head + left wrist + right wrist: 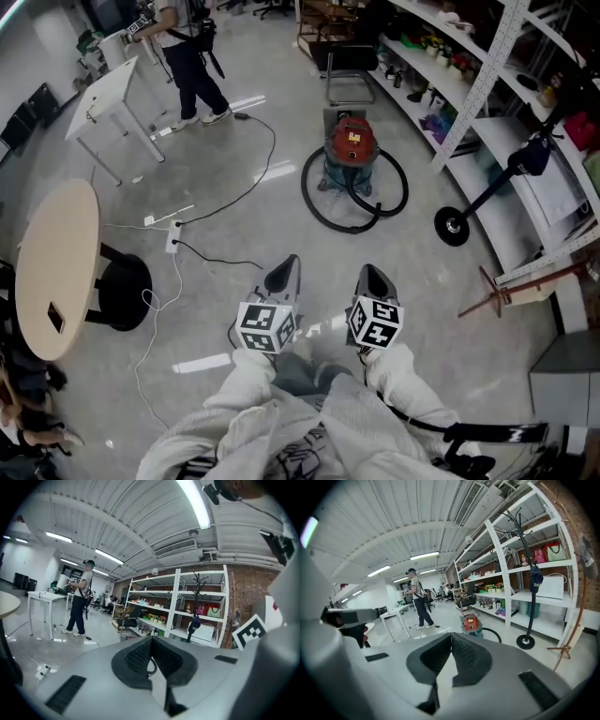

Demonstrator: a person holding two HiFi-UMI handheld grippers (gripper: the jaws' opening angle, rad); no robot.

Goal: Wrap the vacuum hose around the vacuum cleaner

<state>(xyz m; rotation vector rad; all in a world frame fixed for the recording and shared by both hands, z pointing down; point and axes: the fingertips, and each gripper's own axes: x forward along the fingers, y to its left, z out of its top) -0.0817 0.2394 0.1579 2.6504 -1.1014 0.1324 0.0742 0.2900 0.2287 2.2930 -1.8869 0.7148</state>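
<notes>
Both grippers sit low in the head view, side by side and pointing ahead over the grey floor (pixel 234 141). The left gripper (pixel 289 265) has its jaws together, tips meeting with nothing between them, as its own view shows (pixel 151 639); the right gripper (pixel 367 272) is the same, jaws closed and empty (pixel 451 635). White sleeves reach up behind the marker cubes.

The vacuum cleaner (pixel 352 145) stands upright on the floor well apart from both grippers, near the foot of the white shelving (pixel 487 75). It is a red canister; in the right gripper view it shows just above the closed jaws (pixel 471 623). The vacuum hose (pixel 309 206) is black and lies in a wide loop on the floor, in front of and beside the canister, not wound on its body; a stretch of it shows in the right gripper view too (pixel 493 633).

To the right of the vacuum a black coat stand (pixel 487 197) leans over its round base. Far left there is an oval beige desk (pixel 56 262) and a white desk (pixel 108 89); a person (pixel 187 56) stands beyond the white one. Thin cables trail across the floor to a power strip (pixel 173 239).
</notes>
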